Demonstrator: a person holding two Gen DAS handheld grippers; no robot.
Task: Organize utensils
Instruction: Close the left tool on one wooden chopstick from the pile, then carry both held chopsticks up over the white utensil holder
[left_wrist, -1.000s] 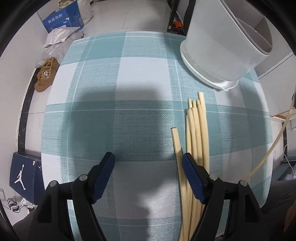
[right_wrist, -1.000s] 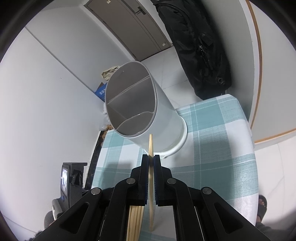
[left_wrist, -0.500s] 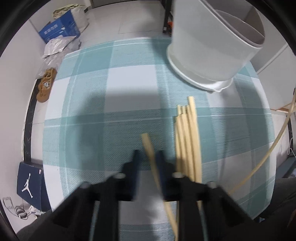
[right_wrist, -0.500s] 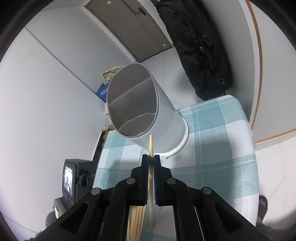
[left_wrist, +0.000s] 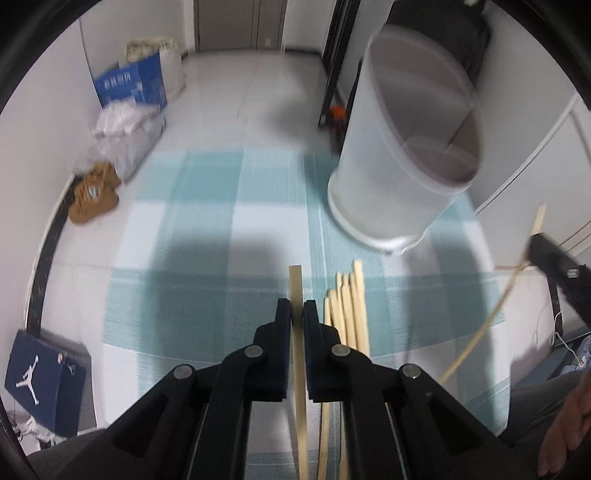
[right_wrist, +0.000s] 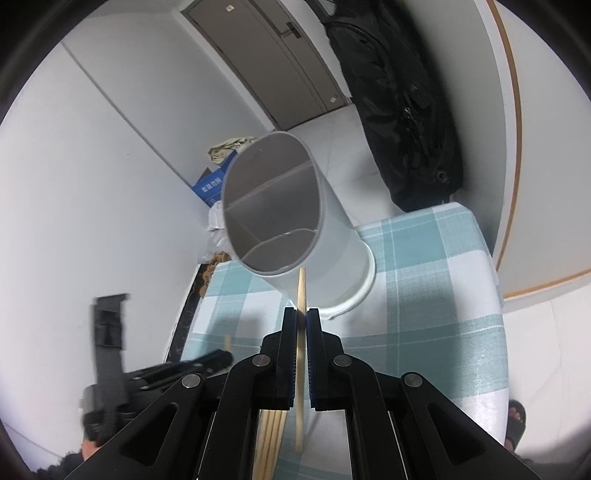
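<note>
My left gripper is shut on a single wooden chopstick, held just above the teal plaid tablecloth. Several more chopsticks lie in a bundle on the cloth just to its right. A tall white divided utensil holder stands at the far right of the table. My right gripper is shut on another chopstick, whose tip points at the holder close to its open rim. In the right wrist view the left gripper's fingers show blurred at the lower left.
Brown shoes, a blue carton and white bags lie on the floor beyond the table. A dark blue shoebox sits low left. A black bag hangs by the wall. A person's hand shows low right.
My left gripper closed on one chopstick from the table and rose with it, tilting up toward the holder. The right gripper stayed put, still holding its chopstick.
</note>
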